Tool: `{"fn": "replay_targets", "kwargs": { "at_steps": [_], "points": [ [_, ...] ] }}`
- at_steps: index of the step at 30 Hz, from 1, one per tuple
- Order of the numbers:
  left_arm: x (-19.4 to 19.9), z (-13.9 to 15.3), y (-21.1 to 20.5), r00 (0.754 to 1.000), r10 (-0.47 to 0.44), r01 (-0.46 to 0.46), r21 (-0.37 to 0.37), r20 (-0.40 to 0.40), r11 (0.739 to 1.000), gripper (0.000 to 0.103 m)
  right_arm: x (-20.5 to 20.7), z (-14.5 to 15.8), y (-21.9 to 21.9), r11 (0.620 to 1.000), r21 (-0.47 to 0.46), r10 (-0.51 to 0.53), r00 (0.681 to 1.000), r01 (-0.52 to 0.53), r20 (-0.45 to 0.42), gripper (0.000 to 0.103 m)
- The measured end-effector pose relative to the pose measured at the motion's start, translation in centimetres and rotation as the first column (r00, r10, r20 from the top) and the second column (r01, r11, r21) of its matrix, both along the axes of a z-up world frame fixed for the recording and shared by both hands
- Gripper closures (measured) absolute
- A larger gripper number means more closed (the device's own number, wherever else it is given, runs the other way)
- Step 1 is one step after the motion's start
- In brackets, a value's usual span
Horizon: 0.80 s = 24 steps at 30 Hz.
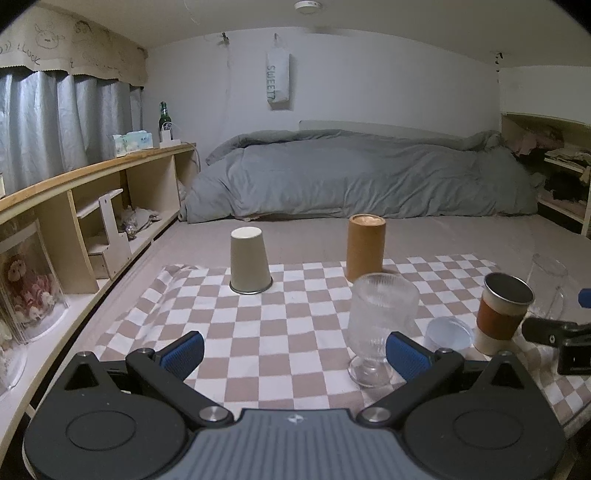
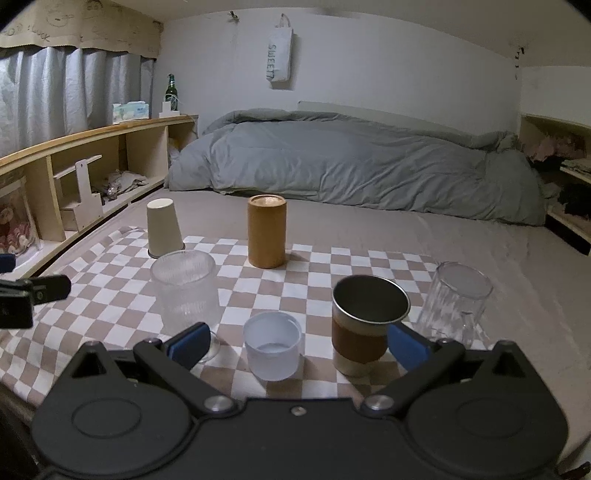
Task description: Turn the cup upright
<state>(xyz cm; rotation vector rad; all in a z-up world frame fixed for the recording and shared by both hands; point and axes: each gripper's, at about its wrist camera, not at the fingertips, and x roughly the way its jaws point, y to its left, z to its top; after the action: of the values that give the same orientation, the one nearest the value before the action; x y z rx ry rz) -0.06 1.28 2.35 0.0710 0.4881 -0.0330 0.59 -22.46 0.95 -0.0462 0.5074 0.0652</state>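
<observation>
Beige cup [image 1: 250, 260] rim-down on checkered cloth [image 1: 295, 317], inside hidden; left gripper [image 1: 295, 349] and right gripper [image 2: 297, 345] spread wide, empty.

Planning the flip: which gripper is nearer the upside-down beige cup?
Left. The left gripper faces the beige cup almost directly; the right gripper sits farther right, cup far-left.

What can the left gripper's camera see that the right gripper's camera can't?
Only the left wrist view shows the round white ceiling fixture and the right gripper at its right edge.

Only the right wrist view shows the left gripper at its left edge, and the clear ribbed glass tumbler sharply.

Both show the upside-down cream paper cup, tall brown cylinder cup, frosted stemmed glass, small white plastic cup, dark-lined cup with a brown sleeve, checkered cloth and grey duvet.
</observation>
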Motion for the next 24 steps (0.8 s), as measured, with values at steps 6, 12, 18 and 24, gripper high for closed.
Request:
{"fn": "replay_targets", "kwargs": {
  "at_steps": [6,12,18,24],
  "points": [
    [-0.47,-0.36,0.05,1.0,0.018,-0.018,0.03,0.004,0.999,0.0,-0.38,0.0,-0.32,0.999,0.016,-0.031,1.0,0.032,-0.003,0.0],
    [-0.55,-0.58,0.24,1.0,0.031,-0.031,0.04,-0.003,0.999,0.0,-0.81,-0.1,-0.21,1.0,0.011,-0.029,1.0,0.029,-0.001,0.0],
    [-0.72,-0.54,0.32,1.0,0.029,-0.028,0.045,-0.004,0.999,0.0,-0.91,-0.11,-0.07,1.0,0.01,-0.027,1.0,0.027,-0.001,0.0],
    [-0.78,-0.51,0.17,1.0,0.028,-0.028,0.049,-0.003,0.998,0.0,-0.94,-0.1,-0.04,1.0,0.013,-0.027,1.0,0.027,-0.002,0.0]
  ]
}}
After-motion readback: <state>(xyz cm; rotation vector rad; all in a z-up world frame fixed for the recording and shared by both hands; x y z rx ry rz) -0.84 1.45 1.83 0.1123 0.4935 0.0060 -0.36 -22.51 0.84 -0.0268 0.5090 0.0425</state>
